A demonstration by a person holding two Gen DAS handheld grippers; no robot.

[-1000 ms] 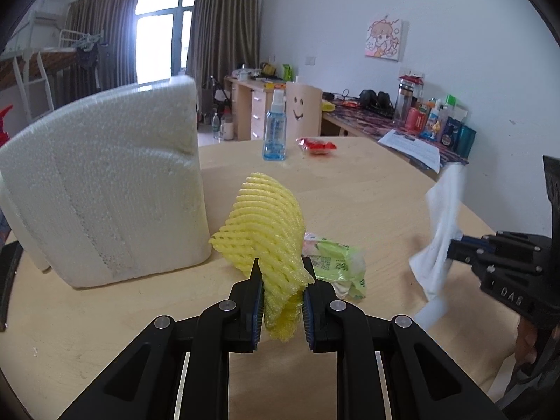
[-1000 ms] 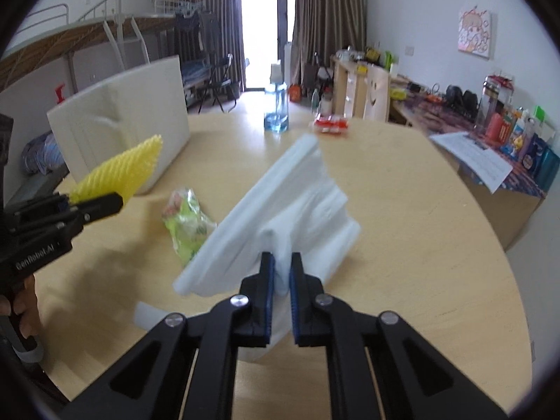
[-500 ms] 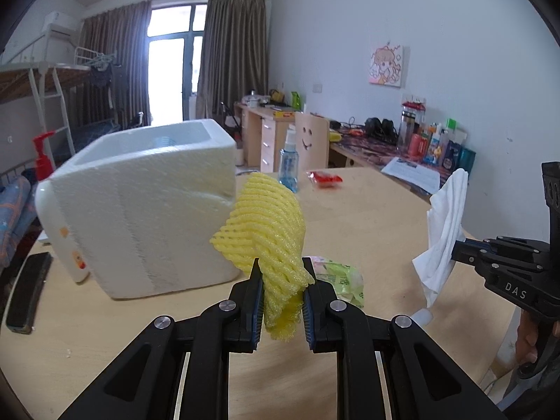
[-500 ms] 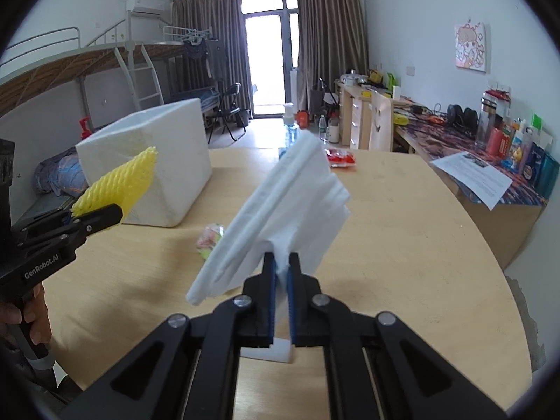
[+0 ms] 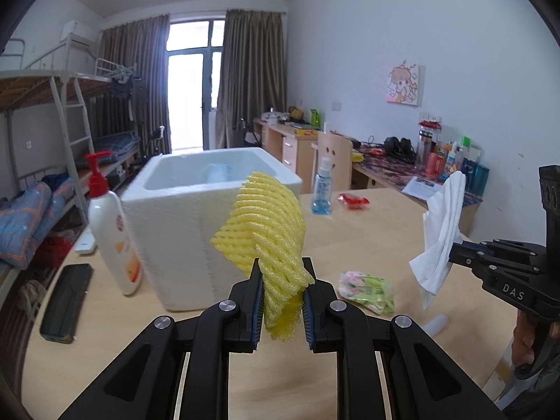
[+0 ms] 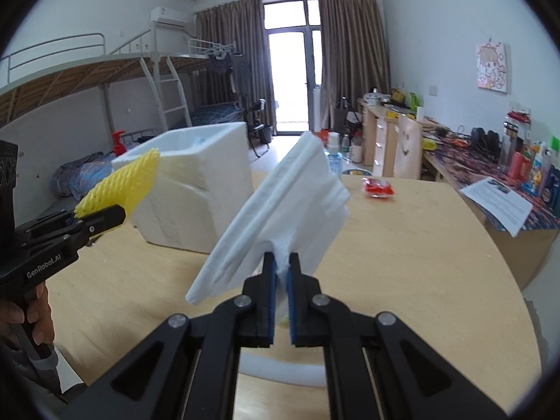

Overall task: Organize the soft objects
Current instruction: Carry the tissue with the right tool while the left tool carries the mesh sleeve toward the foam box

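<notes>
My left gripper [image 5: 282, 273] is shut on a yellow foam net sleeve [image 5: 264, 231], held in the air just in front of the white foam box [image 5: 189, 231]; the box's top is open with something pale inside. My right gripper [image 6: 281, 262] is shut on a folded white cloth [image 6: 283, 206], lifted above the round wooden table [image 6: 402, 245]. The left wrist view shows the cloth [image 5: 442, 224] at the right. From the right wrist camera the yellow sleeve [image 6: 120, 183] appears at the left, beside the box [image 6: 196, 189]. A green-and-pink packet [image 5: 367, 290] lies on the table between the grippers.
A white pump bottle with a red top [image 5: 112, 231] stands left of the box, and a black flat object [image 5: 66, 302] lies near the table's left edge. At the far side stand a blue spray bottle [image 5: 322, 192] and a red packet [image 5: 353, 200]. A white foam piece [image 6: 280, 372] lies under my right gripper.
Both grippers rose with their loads. The left wrist view now looks over the box's rim into its open top, and the box has shifted toward the view's centre.
</notes>
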